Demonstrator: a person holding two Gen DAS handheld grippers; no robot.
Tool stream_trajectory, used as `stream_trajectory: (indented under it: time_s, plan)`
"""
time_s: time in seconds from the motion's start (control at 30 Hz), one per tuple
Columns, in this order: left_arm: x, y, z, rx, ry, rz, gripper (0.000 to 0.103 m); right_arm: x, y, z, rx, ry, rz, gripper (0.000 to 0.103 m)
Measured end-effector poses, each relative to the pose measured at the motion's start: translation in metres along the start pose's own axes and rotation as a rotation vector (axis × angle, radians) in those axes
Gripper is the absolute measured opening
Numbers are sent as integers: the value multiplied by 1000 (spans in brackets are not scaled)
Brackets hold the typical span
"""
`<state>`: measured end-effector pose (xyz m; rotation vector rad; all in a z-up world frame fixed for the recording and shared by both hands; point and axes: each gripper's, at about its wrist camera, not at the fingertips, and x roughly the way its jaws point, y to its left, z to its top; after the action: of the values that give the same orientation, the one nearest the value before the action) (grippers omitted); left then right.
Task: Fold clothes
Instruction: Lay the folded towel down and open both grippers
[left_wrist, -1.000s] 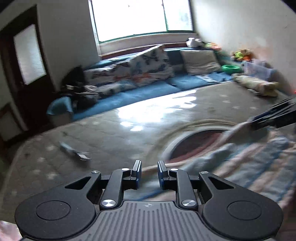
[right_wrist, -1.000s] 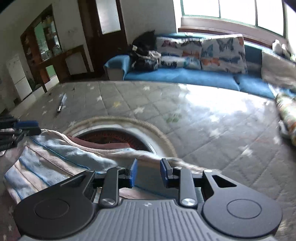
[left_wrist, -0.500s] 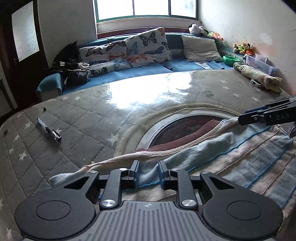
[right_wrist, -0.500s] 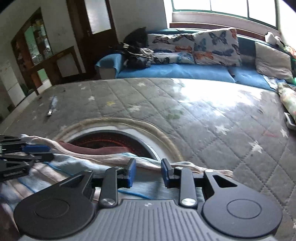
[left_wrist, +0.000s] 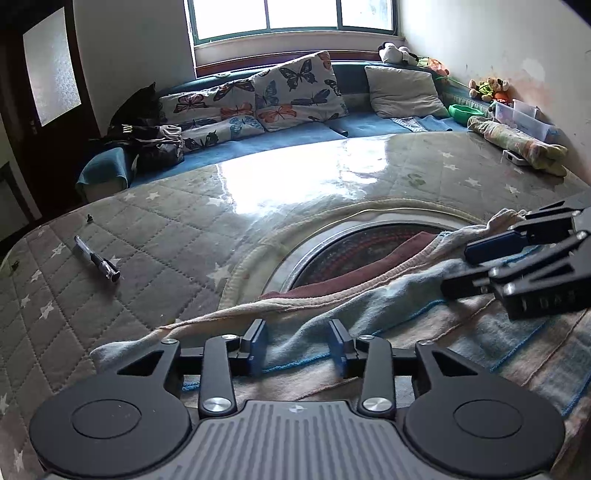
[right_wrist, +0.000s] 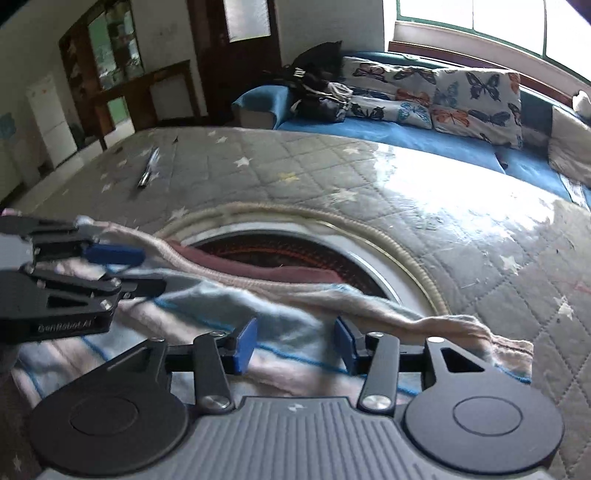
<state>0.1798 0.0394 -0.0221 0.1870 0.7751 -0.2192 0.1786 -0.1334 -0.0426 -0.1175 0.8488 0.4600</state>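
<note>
The soft striped cloth in pale blue, pink and cream (left_wrist: 424, 325) looks light and floppy. It will bend and sag wherever it is not held, and it may slide a little on the shiny cover. It is not fragile. The best places to take hold are the edges and corners, one for each gripper, so it stays spread out.

The cloth lies on the grey quilted bed cover with white stars (left_wrist: 155, 236), partly over a round dark red patch with a cream rim (left_wrist: 354, 251).

The left gripper (left_wrist: 297, 349) sits low over the near part of the cloth. Its jaws have just been opening. The blue pads stand apart with cloth lying between them, and they do not press on it.

The right gripper (right_wrist: 295, 345) is beside it over the same cloth. Its jaws have just been opening too, with cloth between the pads but not squeezed.

A black and clear pen (left_wrist: 98, 258) lies well apart on the bed.
</note>
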Motion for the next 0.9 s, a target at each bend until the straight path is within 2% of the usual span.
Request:
stream_trajectory:
  time_s: [0.23, 0.5, 0.7, 0.9]
  plan:
    - [-20, -4, -11, 8, -16, 25, 52, -14, 18, -18, -60, 24, 16, 51]
    - [-60, -12, -49, 48, -50, 65, 52, -48, 34, -51, -105, 25, 44, 51]
    - [-87, -21, -83, 97, -84, 119, 52, -73, 48, -80, -168, 3, 30, 51]
    - [-102, -16, -106, 61, -89, 147, 53, -96, 39, -101, -122, -37, 8, 52]
